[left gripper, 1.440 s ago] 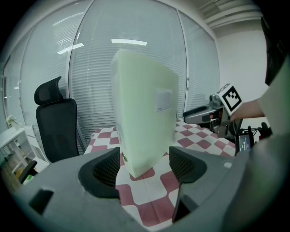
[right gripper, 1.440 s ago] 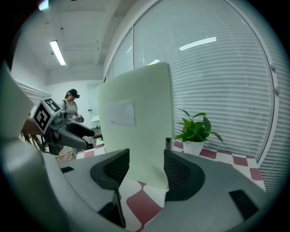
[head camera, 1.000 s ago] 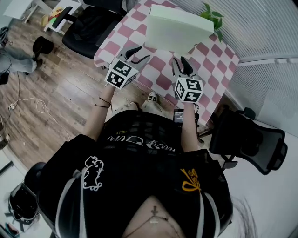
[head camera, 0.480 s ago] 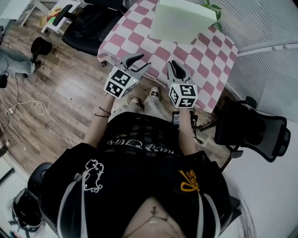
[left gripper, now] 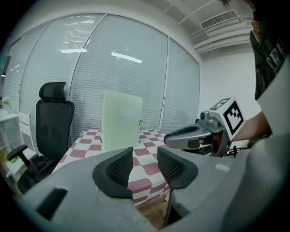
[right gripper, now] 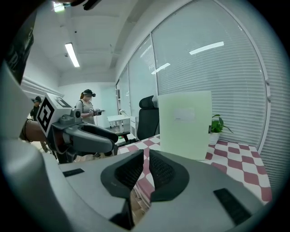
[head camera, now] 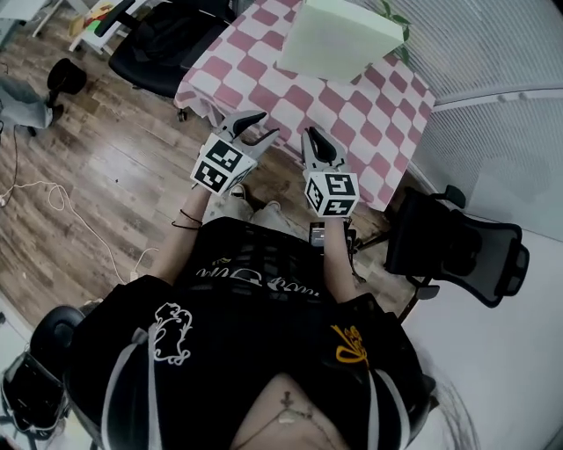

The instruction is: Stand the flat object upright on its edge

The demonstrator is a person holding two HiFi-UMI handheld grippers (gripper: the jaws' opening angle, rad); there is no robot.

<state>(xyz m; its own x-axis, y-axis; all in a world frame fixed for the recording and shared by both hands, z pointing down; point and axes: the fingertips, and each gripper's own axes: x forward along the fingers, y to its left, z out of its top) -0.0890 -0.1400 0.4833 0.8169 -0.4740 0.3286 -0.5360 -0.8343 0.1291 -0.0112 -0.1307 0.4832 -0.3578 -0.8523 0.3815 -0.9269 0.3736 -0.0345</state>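
Now, slab (head camera: 339,39) upright on table (head camera: 374,114), left tongs (head camera: 265,125) apart, right tongs (head camera: 317,137) together, both empty, just closing.

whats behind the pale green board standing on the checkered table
A small potted plant shows beside the board, with window blinds beyond. The board hides part of the plant and anything else right behind it.

grippers (head camera: 262,125) (head camera: 314,136) 2 | green panel (head camera: 339,39) 1 | checked table (head camera: 369,105) 1 | plant (head camera: 391,13) 1

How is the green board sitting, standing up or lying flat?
Standing up: in both gripper views the green board rises from the checkered table on its bottom edge.
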